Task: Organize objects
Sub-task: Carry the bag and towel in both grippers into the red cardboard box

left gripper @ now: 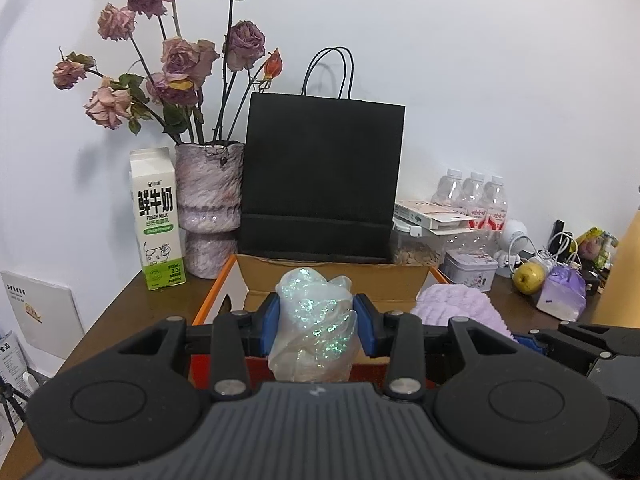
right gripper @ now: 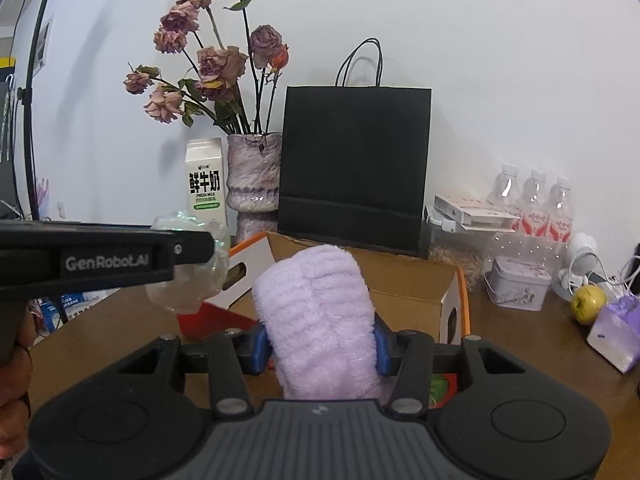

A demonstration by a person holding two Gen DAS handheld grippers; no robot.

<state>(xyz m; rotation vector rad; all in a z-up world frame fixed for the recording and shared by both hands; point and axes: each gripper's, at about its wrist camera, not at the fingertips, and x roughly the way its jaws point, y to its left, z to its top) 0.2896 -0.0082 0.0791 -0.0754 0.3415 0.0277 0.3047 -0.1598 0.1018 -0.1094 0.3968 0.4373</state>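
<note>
My left gripper is shut on a crumpled clear plastic bag with green glitter, held up in front of an open cardboard box with orange edges. My right gripper is shut on a rolled lilac fluffy towel, held above the near side of the same box. In the right wrist view the left gripper's black body crosses from the left with the plastic bag at its tip. The towel shows at the right in the left wrist view.
Behind the box stand a black paper bag, a vase of dried roses and a milk carton. To the right are water bottles, a tin, a yellow-green fruit, a purple pack and cables, all on a brown table.
</note>
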